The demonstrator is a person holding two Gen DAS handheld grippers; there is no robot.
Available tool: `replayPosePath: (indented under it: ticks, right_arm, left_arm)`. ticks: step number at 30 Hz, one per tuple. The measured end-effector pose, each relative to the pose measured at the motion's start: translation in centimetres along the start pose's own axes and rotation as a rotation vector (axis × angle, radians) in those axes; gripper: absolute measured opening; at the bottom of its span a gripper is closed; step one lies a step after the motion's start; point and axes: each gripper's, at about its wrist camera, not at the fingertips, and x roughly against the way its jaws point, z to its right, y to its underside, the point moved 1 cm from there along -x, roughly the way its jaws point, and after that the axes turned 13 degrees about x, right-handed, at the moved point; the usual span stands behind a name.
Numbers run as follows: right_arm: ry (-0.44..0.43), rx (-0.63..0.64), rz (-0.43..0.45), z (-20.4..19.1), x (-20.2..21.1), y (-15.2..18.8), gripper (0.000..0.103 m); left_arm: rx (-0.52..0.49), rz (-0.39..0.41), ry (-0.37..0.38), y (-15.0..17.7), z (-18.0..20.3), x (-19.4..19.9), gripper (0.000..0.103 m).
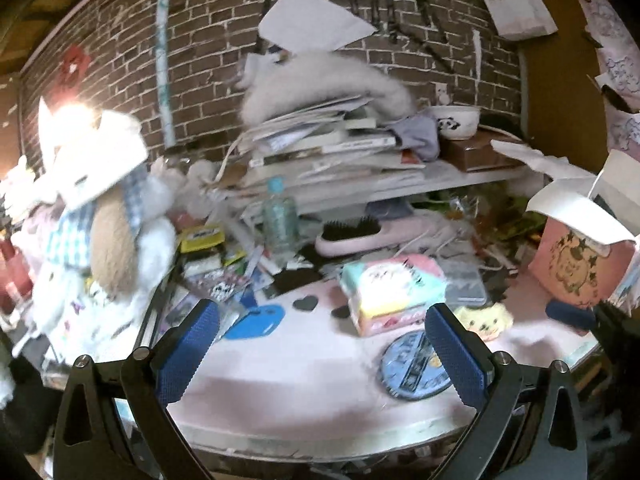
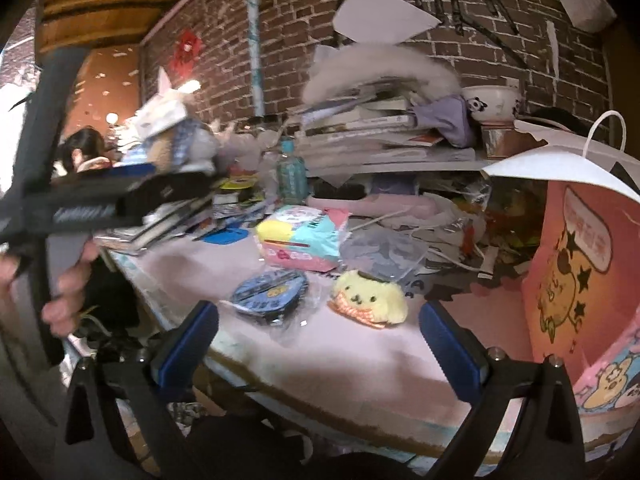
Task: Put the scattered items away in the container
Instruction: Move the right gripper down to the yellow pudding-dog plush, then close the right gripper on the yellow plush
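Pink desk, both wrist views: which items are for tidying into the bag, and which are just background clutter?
Job items:
- yellow dog plush
- round blue pouch
- pastel tissue pack
- pink paper bag, likely the container
- left gripper and right gripper, both open, holding nothing

Probably background:
- book stack
- panda bowl
- water bottle
- hairbrush
- big rabbit plush
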Motion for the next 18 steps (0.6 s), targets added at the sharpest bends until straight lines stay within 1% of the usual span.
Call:
replayPosePath:
  ticks: [1,3,6,10,14,18]
  right_arm:
    - [0.024,0.001,-0.013,0.0,-0.4,-0.1,0.091]
    - [0.066,0.005,-0.039,0.1,-1.2,-0.3,0.087]
    - [0.111,-0.017,-0.069,0.7,-2.3,-0.3,0.085]
    - [0.169,-0.036,-0.104,1.3,-3.8,-0.6,0.079]
    - [0.219,-0.047,-0.155,1.7,-5.9,-0.5,0.078]
    - [0.248,-0.052,-0.189,1.8,-7.4,-0.3,0.078]
  left_arm:
    - [0.010,-0.004,0.005,0.2,-0.2,-0.1,0.103]
    - [0.030,-0.013,0.019,0.6,-0.7,-0.1,0.103]
    - [0.051,-0.023,0.030,1.2,-1.2,-0.2,0.103]
    - [0.056,-0.033,0.039,1.6,-1.1,-0.3,0.103]
    - [0.056,-0.032,0.045,1.7,-1.1,-0.2,0.103]
    - [0.052,-0.037,0.046,2.0,-1.1,-0.3,0.103]
